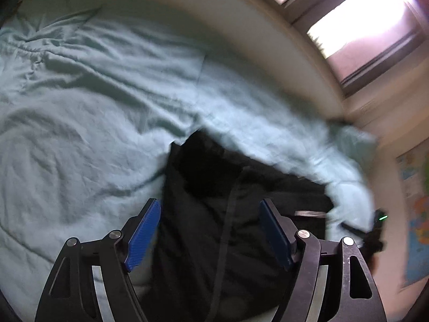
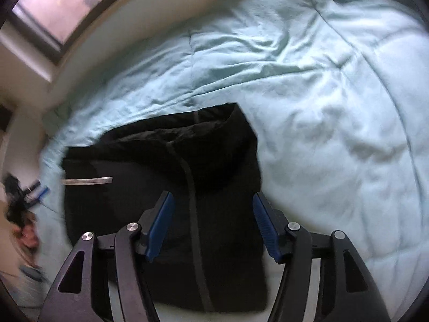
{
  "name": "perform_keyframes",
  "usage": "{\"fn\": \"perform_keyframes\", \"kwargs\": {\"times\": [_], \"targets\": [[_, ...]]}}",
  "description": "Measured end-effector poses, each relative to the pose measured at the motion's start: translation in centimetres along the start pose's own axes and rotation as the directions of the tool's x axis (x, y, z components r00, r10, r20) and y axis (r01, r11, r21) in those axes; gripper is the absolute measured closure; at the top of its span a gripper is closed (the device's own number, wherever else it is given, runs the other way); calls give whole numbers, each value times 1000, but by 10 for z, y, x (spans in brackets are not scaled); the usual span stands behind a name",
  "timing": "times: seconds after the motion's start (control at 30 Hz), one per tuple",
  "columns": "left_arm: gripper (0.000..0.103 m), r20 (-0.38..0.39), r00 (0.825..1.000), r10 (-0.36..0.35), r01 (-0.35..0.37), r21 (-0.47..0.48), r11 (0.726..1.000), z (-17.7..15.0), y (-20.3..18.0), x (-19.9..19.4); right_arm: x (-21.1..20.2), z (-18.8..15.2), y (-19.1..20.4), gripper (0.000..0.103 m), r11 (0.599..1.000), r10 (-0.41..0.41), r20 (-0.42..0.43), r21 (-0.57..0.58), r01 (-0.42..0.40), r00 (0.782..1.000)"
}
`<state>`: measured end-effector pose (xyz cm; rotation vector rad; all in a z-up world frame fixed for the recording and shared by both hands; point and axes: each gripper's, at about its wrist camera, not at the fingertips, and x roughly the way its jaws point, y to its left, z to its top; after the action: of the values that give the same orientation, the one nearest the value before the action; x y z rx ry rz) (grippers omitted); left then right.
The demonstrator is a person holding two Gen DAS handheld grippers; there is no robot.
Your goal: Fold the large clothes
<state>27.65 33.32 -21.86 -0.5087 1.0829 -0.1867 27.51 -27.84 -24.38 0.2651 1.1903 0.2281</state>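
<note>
Black jacket (image 2: 166, 187) folded flat on the pale green bed cover (image 2: 335, 107), lower centre of both frames. Soft, limp, light — likely to sag. Best pinched at a folded edge. Left gripper (image 1: 210, 230) and right gripper (image 2: 211, 225) spread, empty.

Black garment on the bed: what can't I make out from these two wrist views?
- Black garment: near edge cut off by the right gripper and the frame bottom.
- Left wrist view: left gripper covers its lower part; folds lost in darkness.
- Pale strip: lettering too blurred.
- Dark object at bed edge: blurred, unidentifiable.
</note>
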Motion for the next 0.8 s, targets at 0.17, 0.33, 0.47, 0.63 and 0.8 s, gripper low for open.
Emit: {"fn": "perform_keyframes", "kwargs": {"times": [0.17,0.33,0.47,0.63,0.8], "targets": [[26,-25,998,57,-56,38,998,17,3,46,32,23,-4,39,994,-39,20,-104,41,999],[26,-59,997,-48,47,-20,999,37,21,79,56,34,-5,32,974,-72,12,-214,73,997],[27,-85,990,-111,108,-40,993,38,16,96,78,44,-6,30,983,-41,-20,-181,37,999],[90,66,997,41,-42,22,999,19,-1,65,58,27,20,85,965,-163,115,-189,183,980],[90,227,974,26,-39,52,998,23,-28,0,2,30,50,89,924,-241,288,-224,310,927]]}}
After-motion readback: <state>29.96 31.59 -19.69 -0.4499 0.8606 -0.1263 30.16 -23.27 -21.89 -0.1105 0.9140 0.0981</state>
